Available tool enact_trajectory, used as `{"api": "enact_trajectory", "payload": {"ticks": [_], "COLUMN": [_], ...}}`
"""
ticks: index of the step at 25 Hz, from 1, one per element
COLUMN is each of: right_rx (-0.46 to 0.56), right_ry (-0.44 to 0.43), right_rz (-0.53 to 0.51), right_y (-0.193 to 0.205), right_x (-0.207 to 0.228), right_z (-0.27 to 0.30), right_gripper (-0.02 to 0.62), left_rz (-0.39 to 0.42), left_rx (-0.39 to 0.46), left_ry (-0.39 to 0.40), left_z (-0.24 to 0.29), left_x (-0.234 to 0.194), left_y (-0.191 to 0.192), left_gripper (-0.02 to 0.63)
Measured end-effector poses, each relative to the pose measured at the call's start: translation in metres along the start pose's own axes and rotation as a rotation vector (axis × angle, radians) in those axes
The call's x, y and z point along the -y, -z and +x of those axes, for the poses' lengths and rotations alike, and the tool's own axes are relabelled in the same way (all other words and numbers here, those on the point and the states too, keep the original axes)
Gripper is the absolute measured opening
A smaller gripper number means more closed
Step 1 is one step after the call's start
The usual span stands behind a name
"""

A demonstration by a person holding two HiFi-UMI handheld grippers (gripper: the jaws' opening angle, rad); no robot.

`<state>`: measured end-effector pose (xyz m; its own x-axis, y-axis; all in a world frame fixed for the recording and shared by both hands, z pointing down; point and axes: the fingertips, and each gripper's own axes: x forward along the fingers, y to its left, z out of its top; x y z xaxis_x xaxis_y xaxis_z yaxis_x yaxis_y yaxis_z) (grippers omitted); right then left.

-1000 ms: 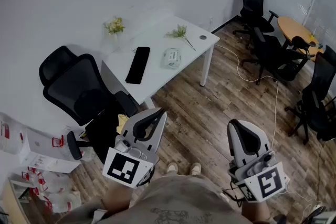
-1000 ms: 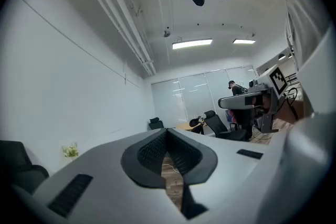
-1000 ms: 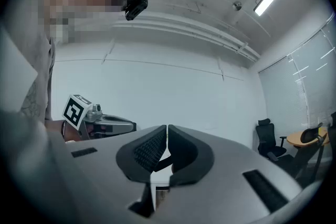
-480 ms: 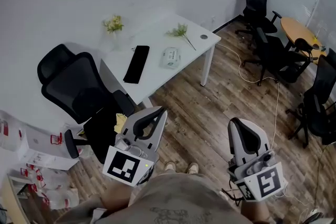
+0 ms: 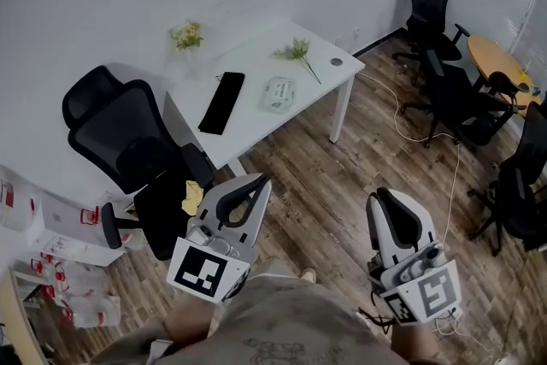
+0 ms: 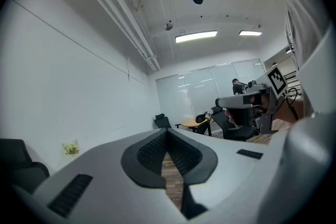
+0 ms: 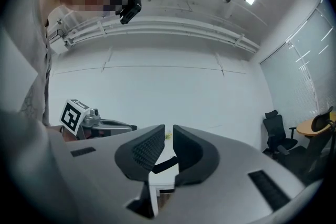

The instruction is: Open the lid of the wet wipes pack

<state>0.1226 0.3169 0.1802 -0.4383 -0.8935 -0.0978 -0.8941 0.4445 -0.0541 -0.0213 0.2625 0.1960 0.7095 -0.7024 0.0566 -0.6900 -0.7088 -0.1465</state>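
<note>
The wet wipes pack [image 5: 279, 94], pale with a greenish label, lies flat on the white table [image 5: 256, 128] far ahead of both grippers. Its lid looks closed. My left gripper [image 5: 258, 182] is held at the lower left, near the black office chair, shut with nothing in it; its pads meet at the tip [image 6: 168, 131]. At the lower right, over the wooden floor, my right gripper [image 5: 384, 201] is shut and empty, its pads [image 7: 151, 145] almost touching. Each gripper view shows the other gripper [image 6: 247, 105] [image 7: 94, 122] beside it.
A black keyboard [image 5: 221, 102] lies left of the pack. Flower sprigs [image 5: 295, 51] and a small plant [image 5: 186, 37] sit near the wall. A black office chair [image 5: 137, 158] stands by the table's left end. More chairs [image 5: 461, 103], a round table [image 5: 497, 62] and floor cables [image 5: 402, 120] are at right; boxes [image 5: 60, 226] at left.
The whole head view has shifted: the person and both grippers have moved a little closer to the table. Both jaws stay shut. Nothing on the table has moved.
</note>
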Motion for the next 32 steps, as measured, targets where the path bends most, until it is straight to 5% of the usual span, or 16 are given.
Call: {"api": "enact_trajectory", "payload": {"ticks": [4,18,32], "right_rx": [0.003,-0.071,-0.249], "right_ry": [0.005,-0.027,-0.067], "right_rz": [0.010,0.016,0.082], "right_y": [0.004,0.047,0.113], "right_x": [0.014,0.064,0.114], "right_z": [0.007,0.086,0.246], "right_gripper": [0.190,0.195,0.196], "left_rz": [0.003,-0.007,-0.038], "left_rx": [-0.012,-0.046,-0.153], "left_ry": [-0.024,-0.047,-0.004], "left_z": [0.008,0.078,0.183], "left_x": [-0.004,-0.059,-0.173], "left_y": [0.004,0.038,0.100], "left_gripper": [0.017,0.017,0.017]}}
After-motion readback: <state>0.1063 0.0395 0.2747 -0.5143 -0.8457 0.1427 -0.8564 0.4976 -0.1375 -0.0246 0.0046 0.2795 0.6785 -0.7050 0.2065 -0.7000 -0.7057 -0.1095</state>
